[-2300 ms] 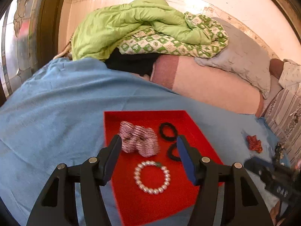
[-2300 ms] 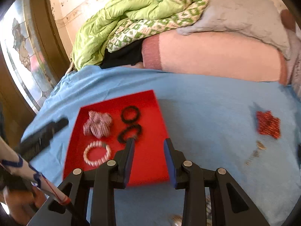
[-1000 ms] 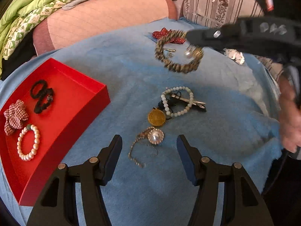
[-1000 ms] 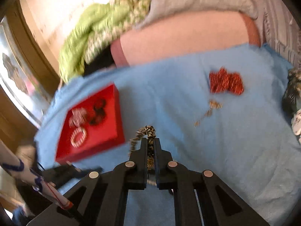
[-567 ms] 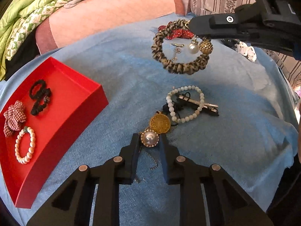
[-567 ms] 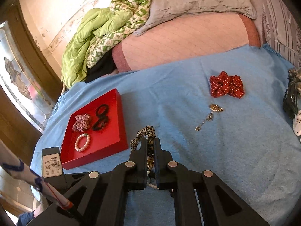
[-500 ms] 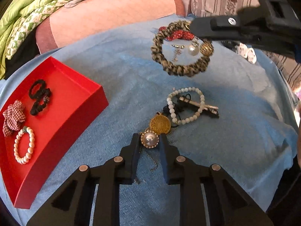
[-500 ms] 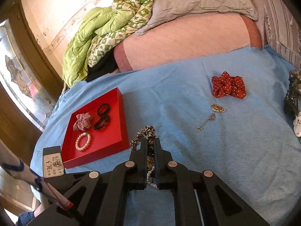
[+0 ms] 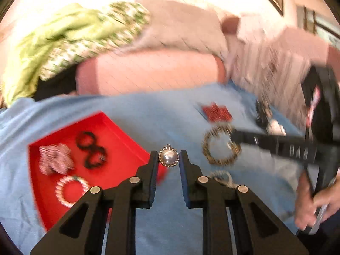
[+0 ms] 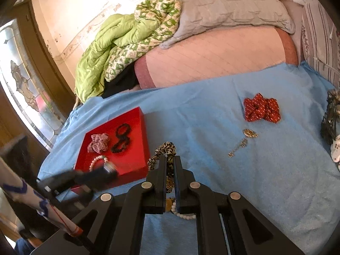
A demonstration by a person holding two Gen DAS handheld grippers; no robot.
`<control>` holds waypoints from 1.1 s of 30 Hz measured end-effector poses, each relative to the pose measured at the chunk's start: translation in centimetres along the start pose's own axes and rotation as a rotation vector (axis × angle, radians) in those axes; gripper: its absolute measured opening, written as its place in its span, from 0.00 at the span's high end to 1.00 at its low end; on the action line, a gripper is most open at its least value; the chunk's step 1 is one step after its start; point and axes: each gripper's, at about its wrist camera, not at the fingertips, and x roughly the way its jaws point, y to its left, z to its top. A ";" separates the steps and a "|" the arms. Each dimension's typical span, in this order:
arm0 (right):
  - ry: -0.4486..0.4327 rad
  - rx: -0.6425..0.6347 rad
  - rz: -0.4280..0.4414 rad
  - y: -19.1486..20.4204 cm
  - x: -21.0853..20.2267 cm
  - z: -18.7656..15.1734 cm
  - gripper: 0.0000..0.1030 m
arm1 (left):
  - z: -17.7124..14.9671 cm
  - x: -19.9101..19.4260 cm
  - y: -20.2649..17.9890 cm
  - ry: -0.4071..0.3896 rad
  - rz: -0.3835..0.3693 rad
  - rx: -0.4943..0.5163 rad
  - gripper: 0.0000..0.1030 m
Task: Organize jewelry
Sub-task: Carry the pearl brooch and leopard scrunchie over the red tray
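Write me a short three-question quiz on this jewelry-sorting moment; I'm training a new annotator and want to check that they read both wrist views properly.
1. True or false: the left gripper is shut on a pearl pendant.
2. What does the right gripper hold?
A. the red polka-dot scrunchie
B. the leopard-print scrunchie
C. the gold pendant on a chain
3. Fill in: inside the red tray lie a plaid scrunchie, black hair ties and a ____ bracelet.

Key: 1 true; 2 B; 3 pearl.
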 end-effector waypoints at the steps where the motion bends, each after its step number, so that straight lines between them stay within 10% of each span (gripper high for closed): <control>1: -0.007 -0.003 0.009 0.5 0.1 0.1 0.94 | 0.4 -0.5 1.0 -0.016 0.010 -0.025 0.82; 13: -0.044 -0.037 0.080 5.7 2.4 0.4 0.94 | 0.4 -2.1 8.0 -0.036 0.136 -0.155 0.81; 33: 0.026 -0.061 0.034 8.0 7.3 0.1 0.93 | -0.9 1.7 8.3 0.064 0.176 -0.164 0.81</control>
